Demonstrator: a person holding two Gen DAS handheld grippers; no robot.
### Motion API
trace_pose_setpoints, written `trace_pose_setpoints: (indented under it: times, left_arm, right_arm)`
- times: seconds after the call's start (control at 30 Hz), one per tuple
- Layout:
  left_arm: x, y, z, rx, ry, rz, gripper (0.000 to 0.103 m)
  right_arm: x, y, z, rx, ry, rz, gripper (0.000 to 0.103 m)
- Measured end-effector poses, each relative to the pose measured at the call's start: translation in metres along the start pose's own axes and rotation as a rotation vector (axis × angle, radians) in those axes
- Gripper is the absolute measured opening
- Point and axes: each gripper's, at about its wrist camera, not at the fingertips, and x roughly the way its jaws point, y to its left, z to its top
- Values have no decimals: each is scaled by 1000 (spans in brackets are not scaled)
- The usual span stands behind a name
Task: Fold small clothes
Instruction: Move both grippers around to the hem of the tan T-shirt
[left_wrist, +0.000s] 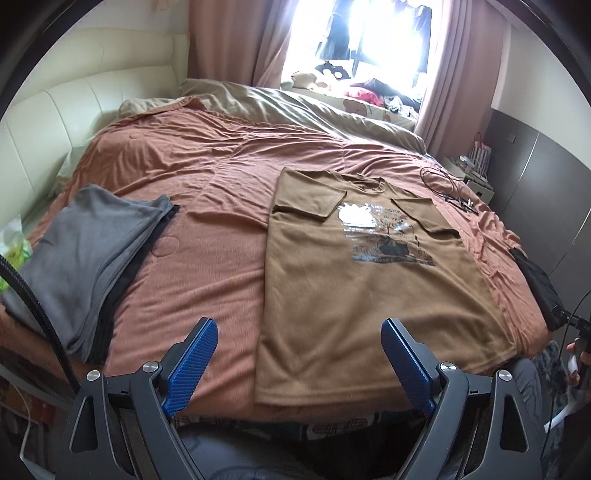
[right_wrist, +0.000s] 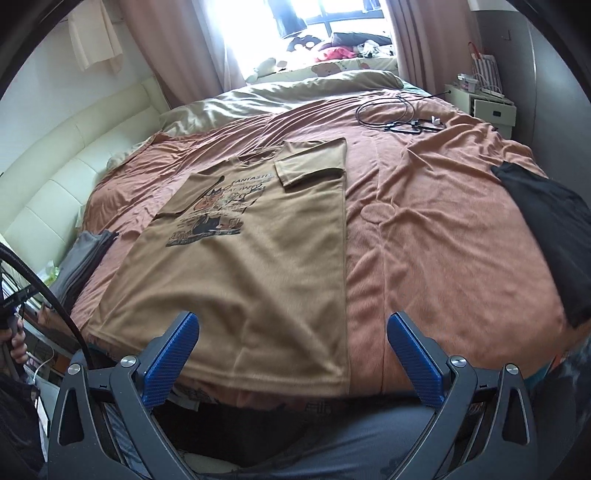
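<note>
A brown printed T-shirt (left_wrist: 369, 280) lies flat on the bed, print up, both sleeves folded inward. It also shows in the right wrist view (right_wrist: 251, 258). My left gripper (left_wrist: 299, 332) is open and empty, held above the shirt's near hem at its left side. My right gripper (right_wrist: 293, 325) is open and empty, above the hem's right corner. A stack of folded grey clothes (left_wrist: 88, 254) lies at the left of the bed, also in the right wrist view (right_wrist: 81, 258).
The bed has a rust-orange cover (left_wrist: 207, 184). A black garment (right_wrist: 546, 236) lies at the right edge. Cables and small items (right_wrist: 402, 118) lie toward the far right. A cream headboard (left_wrist: 55, 122) stands left, a bedside cabinet (right_wrist: 487, 103) far right.
</note>
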Motion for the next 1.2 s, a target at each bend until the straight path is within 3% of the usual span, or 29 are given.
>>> trace_pose_setpoints:
  times: [0.3,0.47,0.63,0.87,1.2]
  left_arm:
    - [-47,-12,-44,-11,-29,-30,76]
    - [-66,-12,-66,-30,-41,-42,74]
    - [-74,-11,-85,-50,-32,-61,69]
    - [-74,-4,-96,-88,-33,-65,61]
    - [-44,25,-96,-162,-1,-58,48]
  right_arm:
    - [-44,5,-45,52,-31,28,100]
    - [-56,1,-60,101,-20,31,83]
    - [-62,5,-68,105,-16,47,75]
    - [-47,0,-73,155,7,58,57]
    - [-22,-8,-76,201,27,41,52]
